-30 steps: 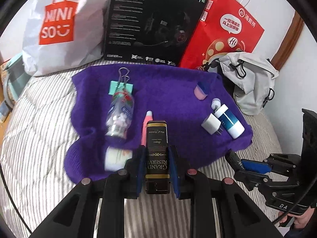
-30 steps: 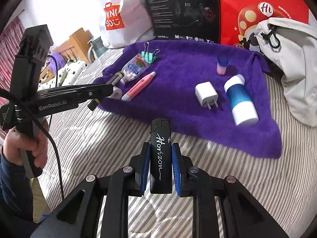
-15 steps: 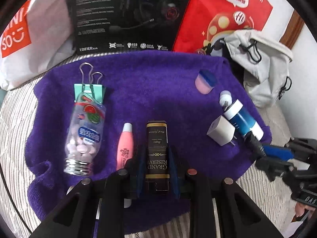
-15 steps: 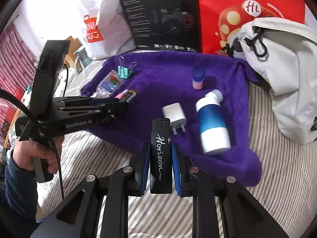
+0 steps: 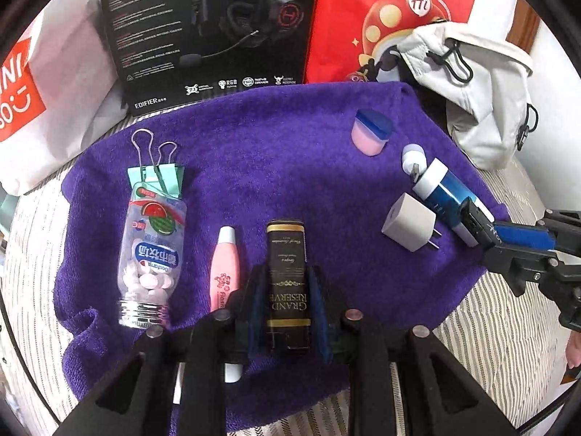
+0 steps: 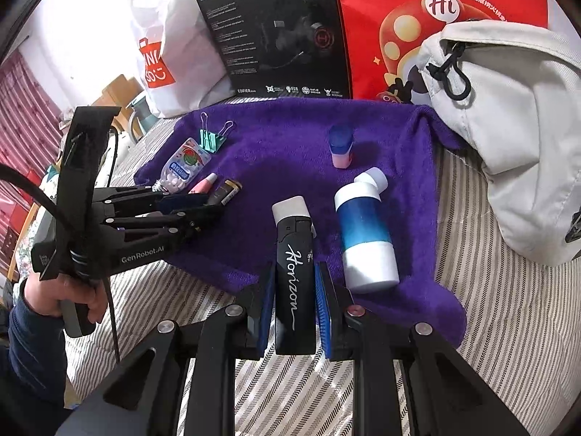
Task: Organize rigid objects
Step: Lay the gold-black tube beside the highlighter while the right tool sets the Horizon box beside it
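Observation:
A purple towel (image 5: 290, 152) on the striped bed holds the objects. My left gripper (image 5: 287, 272) has a black and gold box (image 5: 287, 250) between its fingers. The box lies on the towel beside a pink tube (image 5: 225, 265). The jaws are opening, and a thin dark gap shows along the box's sides. My right gripper (image 6: 294, 269) is shut on a black lighter (image 6: 295, 283), held over the towel's near edge. The lighter's tip is at a white charger (image 6: 290, 207), left of a blue and white bottle (image 6: 365, 229).
A candy bottle (image 5: 152, 250), a green binder clip (image 5: 156, 178) and a small pink and blue pot (image 5: 370, 134) also lie on the towel. A black headset box (image 5: 210, 29), a red bag (image 5: 392, 18) and a white backpack (image 5: 479, 91) line the back and right.
Both grippers moved forward over the towel. The black and gold box now lies beside the pink tube. The lighter came up to the charger and the blue bottle.

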Motion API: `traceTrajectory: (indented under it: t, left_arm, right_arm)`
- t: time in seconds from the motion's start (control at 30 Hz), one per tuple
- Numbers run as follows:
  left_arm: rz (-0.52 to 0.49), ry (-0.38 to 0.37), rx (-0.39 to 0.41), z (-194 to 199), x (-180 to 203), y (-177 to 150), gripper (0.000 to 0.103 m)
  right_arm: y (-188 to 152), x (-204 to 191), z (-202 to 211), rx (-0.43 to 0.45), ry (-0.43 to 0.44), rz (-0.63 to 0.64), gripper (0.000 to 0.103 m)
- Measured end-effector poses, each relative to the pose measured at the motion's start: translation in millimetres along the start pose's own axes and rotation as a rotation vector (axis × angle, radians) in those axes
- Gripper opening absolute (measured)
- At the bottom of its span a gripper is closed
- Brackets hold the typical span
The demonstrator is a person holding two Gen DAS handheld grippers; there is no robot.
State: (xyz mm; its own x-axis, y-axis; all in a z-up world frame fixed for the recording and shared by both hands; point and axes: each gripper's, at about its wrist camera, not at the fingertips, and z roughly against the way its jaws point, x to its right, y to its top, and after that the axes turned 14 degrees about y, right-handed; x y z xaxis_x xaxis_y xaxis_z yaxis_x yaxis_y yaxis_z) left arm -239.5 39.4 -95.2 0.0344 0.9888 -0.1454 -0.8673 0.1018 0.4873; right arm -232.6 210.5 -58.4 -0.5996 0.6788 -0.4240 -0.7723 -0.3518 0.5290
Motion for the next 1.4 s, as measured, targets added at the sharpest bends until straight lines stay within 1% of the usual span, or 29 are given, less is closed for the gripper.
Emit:
traceTrajectory:
  t: [0.1,0.2,0.3,0.43,0.6,0.67,0.73,0.8,0.97,1.1,1.2,1.4]
  left_arm:
    - [-0.003,0.0,-0.005,0.8,3.1,-0.4,0.032]
    - [-0.002,0.004,-0.007,1.8,4.5,-1.3,0.033]
    - [0.024,-0.021,-0.012,3.0,0.0,-1.8,0.033]
    - [0.063,-0.054,0.012,11.7,-10.7,-2.7,0.033]
    - [0.113,-0.026,0.022,20.6,-31.7,-4.6,0.033]
    - [0.147,-0.018,0.026,23.9,-43.0,-6.1,0.038]
    - [0.182,-0.007,0.034,28.2,-54.7,-8.6,0.048]
    - [0.21,0.008,0.043,30.9,-63.5,-10.4,0.054]
    - [0.251,0.014,0.049,35.7,-82.0,-15.8,0.054]
    - [0.279,0.027,0.049,40.4,-94.1,-19.0,0.059]
    - [0.3,0.022,0.059,43.8,-101.2,-21.1,0.065]
    - [0.328,0.017,0.053,46.3,-112.0,-27.3,0.066]
  right_arm:
    - [0.7,0.1,2.3,0.006,0.006,-0.002,0.022]
    - [1.2,0.7,4.9,0.015,0.002,-0.003,0.022]
    - [1.4,2.0,7.3,0.02,-0.001,-0.005,0.022]
    - [2.4,2.7,11.6,0.031,-0.002,-0.009,0.022]
    - [8.1,1.7,10.0,0.033,-0.005,-0.007,0.022]
    - [11.0,0.2,7.0,0.03,0.002,-0.003,0.022]
    - [15.2,-3.1,1.8,0.028,0.01,0.005,0.022]
    - [19.6,-6.4,-4.1,0.027,0.019,0.01,0.022]
    - [32.1,-15.4,-27.0,0.002,0.041,0.018,0.022]
    - [37.6,-25.2,-47.5,-0.036,0.042,0.042,0.022]
    - [39.7,-28.4,-57.5,-0.056,0.02,0.05,0.022]
    - [38.2,-29.9,-73.7,-0.092,-0.034,0.064,0.022]
